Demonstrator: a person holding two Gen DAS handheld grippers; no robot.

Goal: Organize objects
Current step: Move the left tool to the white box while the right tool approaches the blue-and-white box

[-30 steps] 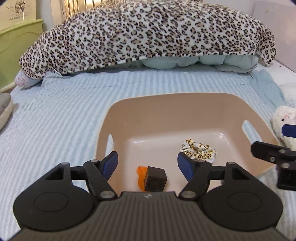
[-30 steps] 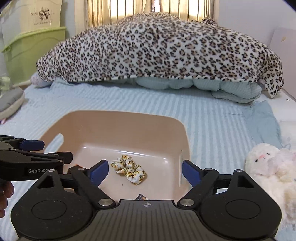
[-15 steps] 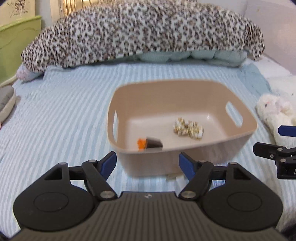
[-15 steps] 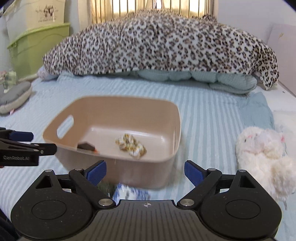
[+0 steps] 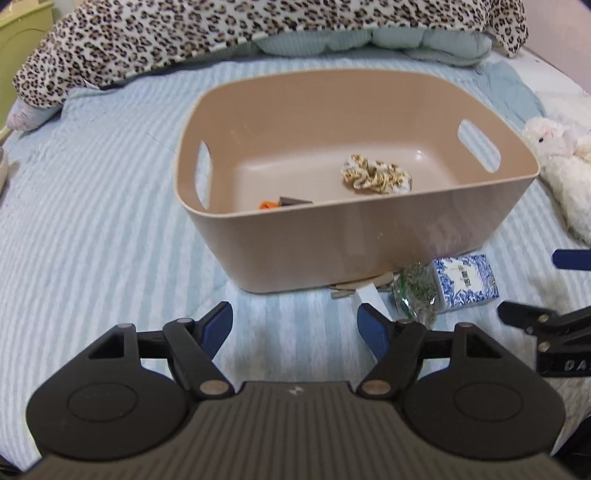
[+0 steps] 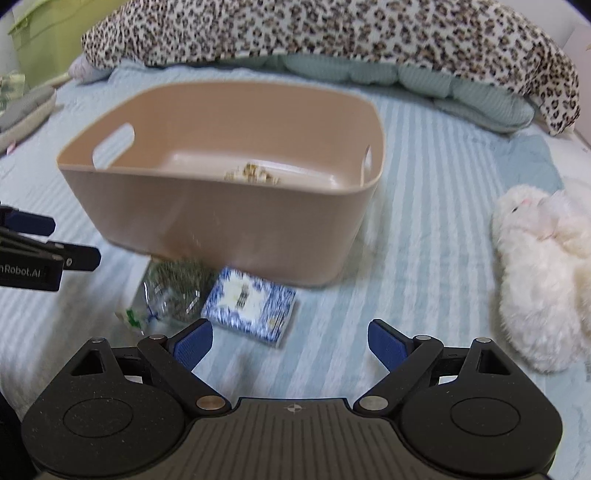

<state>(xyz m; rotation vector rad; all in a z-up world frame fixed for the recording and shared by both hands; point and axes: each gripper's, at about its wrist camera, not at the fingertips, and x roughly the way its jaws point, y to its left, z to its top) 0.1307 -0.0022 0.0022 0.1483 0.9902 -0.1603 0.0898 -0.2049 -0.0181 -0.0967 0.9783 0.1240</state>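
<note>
A tan plastic bin stands on the striped bed. In it lie a leopard-print scrunchie and a small black cube with an orange piece. In front of the bin lie a blue-and-white patterned box, a clear bag of green herbs and some tan clips. My left gripper is open and empty, near side of the bin. My right gripper is open and empty, just short of the blue box.
A white plush toy lies on the bed right of the bin. A leopard-print blanket over pale pillows fills the back. A green drawer unit stands at the far left.
Both grippers have pulled back and down from over the bin. The box, herb bag and clips in front of the bin have come into view. Both stay open.
</note>
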